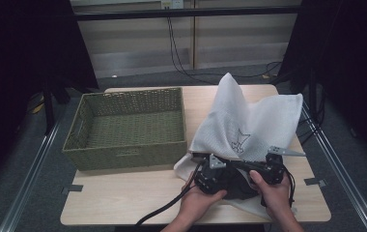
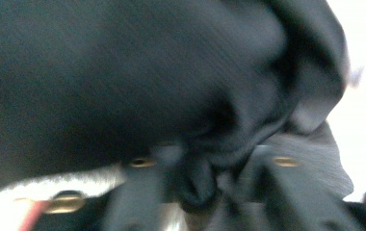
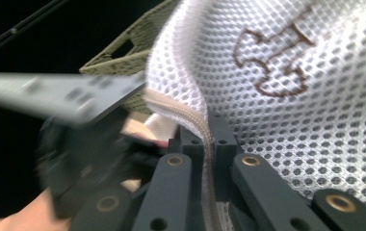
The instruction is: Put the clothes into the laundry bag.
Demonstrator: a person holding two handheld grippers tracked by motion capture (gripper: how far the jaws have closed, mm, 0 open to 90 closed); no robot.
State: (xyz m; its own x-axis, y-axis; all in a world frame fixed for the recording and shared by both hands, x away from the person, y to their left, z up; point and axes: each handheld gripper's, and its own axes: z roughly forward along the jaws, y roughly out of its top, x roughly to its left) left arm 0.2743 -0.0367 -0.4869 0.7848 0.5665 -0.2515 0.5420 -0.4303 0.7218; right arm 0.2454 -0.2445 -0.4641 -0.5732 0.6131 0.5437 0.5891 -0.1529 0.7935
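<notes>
Here, right hand-held gripper (image 3: 209,139) clamped on white mesh bag (image 3: 287,86) edge, left hand-held gripper (image 2: 205,187) on dark cloth (image 2: 123,82).

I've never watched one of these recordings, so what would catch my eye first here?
Probably the white mesh bag, held up like a tent at the table's right, its zipper edge pinched in the right gripper. At its mouth the left gripper grips a bunched black cloth. To the left stands an empty green woven basket.
</notes>
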